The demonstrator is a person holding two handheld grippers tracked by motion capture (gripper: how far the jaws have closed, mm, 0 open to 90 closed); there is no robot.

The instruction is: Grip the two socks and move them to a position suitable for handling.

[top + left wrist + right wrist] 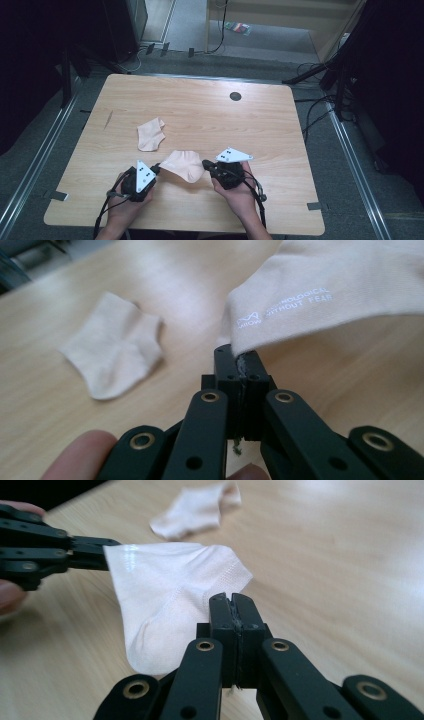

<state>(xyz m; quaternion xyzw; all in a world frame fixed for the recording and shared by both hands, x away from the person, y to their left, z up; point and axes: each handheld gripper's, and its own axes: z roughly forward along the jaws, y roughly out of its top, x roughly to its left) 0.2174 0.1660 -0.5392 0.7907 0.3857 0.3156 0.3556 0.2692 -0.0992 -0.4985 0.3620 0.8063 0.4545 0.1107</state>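
Observation:
A pale peach sock [182, 165] hangs stretched between my two grippers just above the near part of the wooden table [260, 125]. My left gripper [157, 169] is shut on its left edge; in the left gripper view the jaws [240, 357] pinch the sock [325, 295] beside small white lettering. My right gripper [205, 164] is shut on the sock's right edge, and in the right gripper view the cloth [165, 595] runs from my jaws [232, 602] across to the left gripper [95, 555]. A second matching sock [151, 134] [112, 357] [197, 510] lies flat on the table farther back.
A dark round cable hole [235, 96] sits near the table's far edge. Cables [320, 115] and stand legs lie on the floor to the right, and a metal rail [40, 165] runs along the left. Bare wood spreads across the right half.

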